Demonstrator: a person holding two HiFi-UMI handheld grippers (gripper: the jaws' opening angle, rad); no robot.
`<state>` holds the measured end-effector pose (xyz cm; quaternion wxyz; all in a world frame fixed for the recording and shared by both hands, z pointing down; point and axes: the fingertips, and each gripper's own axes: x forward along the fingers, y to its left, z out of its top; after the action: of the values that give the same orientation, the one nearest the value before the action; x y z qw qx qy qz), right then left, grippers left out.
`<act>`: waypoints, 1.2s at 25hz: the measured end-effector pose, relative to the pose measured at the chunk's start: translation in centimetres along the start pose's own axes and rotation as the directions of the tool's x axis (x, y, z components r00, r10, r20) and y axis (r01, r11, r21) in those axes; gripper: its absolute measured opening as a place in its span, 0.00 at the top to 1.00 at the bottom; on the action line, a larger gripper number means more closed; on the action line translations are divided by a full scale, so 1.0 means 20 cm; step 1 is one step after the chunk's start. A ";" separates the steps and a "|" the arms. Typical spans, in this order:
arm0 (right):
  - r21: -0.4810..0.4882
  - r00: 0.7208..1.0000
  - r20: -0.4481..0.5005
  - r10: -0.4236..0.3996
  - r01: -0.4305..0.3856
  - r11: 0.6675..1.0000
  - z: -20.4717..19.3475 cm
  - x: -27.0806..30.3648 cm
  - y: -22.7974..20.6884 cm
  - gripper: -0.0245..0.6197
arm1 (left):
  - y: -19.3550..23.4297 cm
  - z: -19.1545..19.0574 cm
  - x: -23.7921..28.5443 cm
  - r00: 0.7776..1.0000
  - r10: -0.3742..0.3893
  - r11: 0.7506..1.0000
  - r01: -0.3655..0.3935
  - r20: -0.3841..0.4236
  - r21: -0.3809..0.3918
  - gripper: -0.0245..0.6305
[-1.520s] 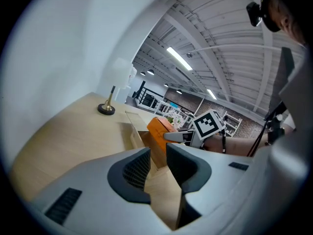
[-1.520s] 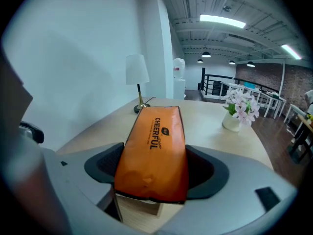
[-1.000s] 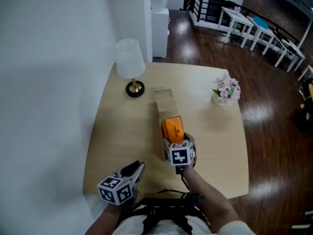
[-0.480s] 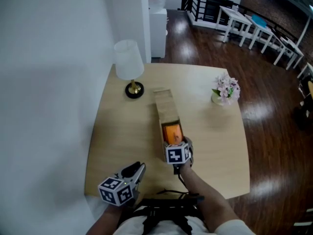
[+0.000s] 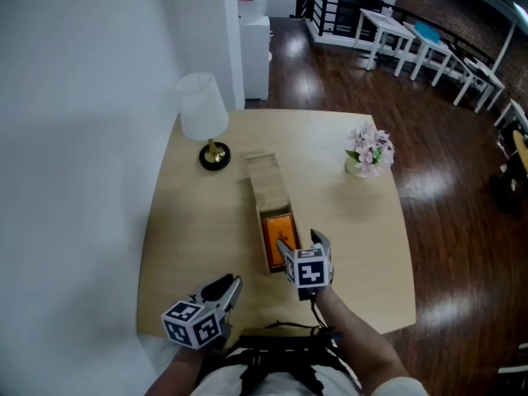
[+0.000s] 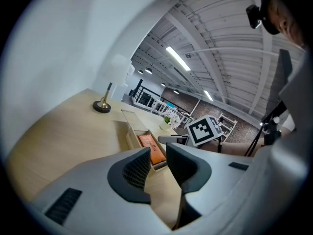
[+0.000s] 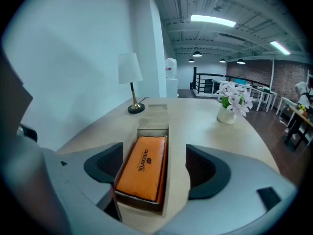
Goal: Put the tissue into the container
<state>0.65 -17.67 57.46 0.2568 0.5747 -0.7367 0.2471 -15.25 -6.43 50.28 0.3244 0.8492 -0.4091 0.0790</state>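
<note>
Head view: tissue (image 5: 276, 236) now in container (image 5: 265, 180) (right gripper (image 5: 301, 243) withdrawn)

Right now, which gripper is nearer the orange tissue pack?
Right. The right gripper is at the near end of the container holding the tissue pack; the left gripper sits back by the table's front edge.
</note>
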 end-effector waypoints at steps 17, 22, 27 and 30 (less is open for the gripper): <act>0.043 0.991 0.119 -0.054 0.049 0.998 0.10 -0.43 -0.47 0.33 | -0.26 0.05 0.17 0.999 -0.052 0.998 0.052 0.016 0.021 0.80; 0.062 0.986 0.153 -0.067 0.059 0.996 0.11 -0.55 -0.58 0.33 | -0.34 0.07 0.19 0.997 -0.067 0.997 0.066 0.026 0.031 0.80; 0.083 0.982 0.173 -0.073 0.059 0.995 0.09 -0.66 -0.68 0.33 | -0.42 0.08 0.20 0.997 -0.069 0.997 0.068 0.024 0.044 0.80; 0.084 0.980 0.182 -0.080 0.066 0.994 0.07 -0.72 -0.72 0.39 | -0.45 0.09 0.19 0.997 -0.067 0.997 0.065 0.036 0.047 0.81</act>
<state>17.52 -11.40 47.87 0.1738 0.6314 -0.7256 0.2113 -6.33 -6.02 46.02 0.2998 0.8708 -0.3848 0.0617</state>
